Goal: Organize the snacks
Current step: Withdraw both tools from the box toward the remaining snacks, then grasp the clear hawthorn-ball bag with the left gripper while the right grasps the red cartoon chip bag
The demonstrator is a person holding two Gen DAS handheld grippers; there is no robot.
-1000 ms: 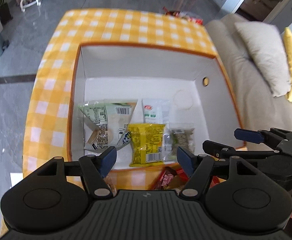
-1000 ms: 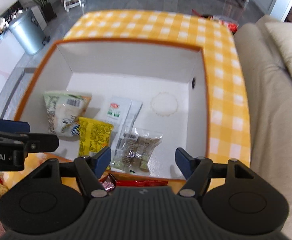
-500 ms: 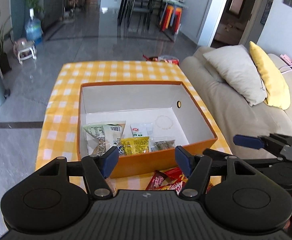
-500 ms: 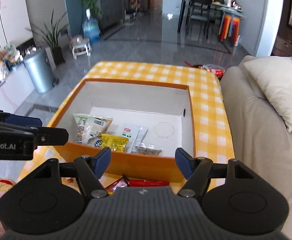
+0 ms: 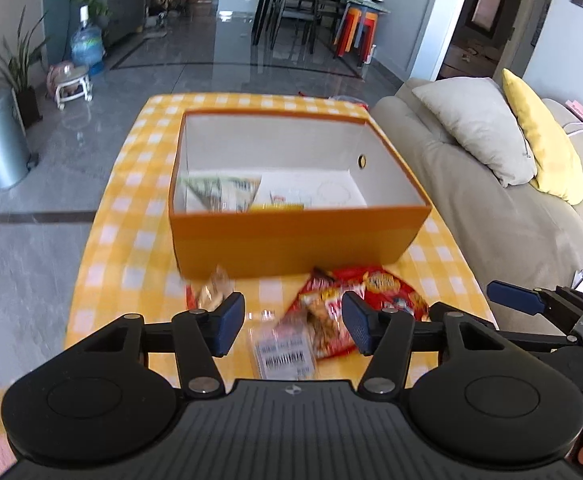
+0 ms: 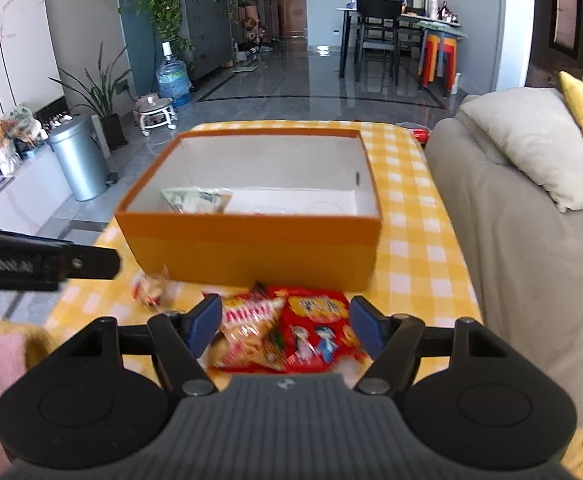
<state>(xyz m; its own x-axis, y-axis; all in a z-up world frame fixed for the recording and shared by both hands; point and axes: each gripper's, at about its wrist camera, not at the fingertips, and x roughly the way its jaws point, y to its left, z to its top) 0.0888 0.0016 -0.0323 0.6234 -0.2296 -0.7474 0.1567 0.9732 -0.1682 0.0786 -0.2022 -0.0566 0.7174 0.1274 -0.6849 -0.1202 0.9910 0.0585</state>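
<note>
Both claws, left claw (image 5: 289,328) and right claw (image 6: 285,326), spread apart, empty. Crinkly red snack packets (image 6: 291,330) lie loose on yellow-checked surface (image 6: 415,248), before orange cardboard box (image 6: 251,246) (some packets inside). Risk: overlapping packets; pinching two, one drops.

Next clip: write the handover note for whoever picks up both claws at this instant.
Left claw: open, empty, above the clear barcode packet.
Right claw: open, empty, above the red snack bags.
Orange box on the checked tablecloth already holds several packets, including a green-white one.
Left to do: the bags in front of the box, plus the small wrapped snack, go in.
</note>
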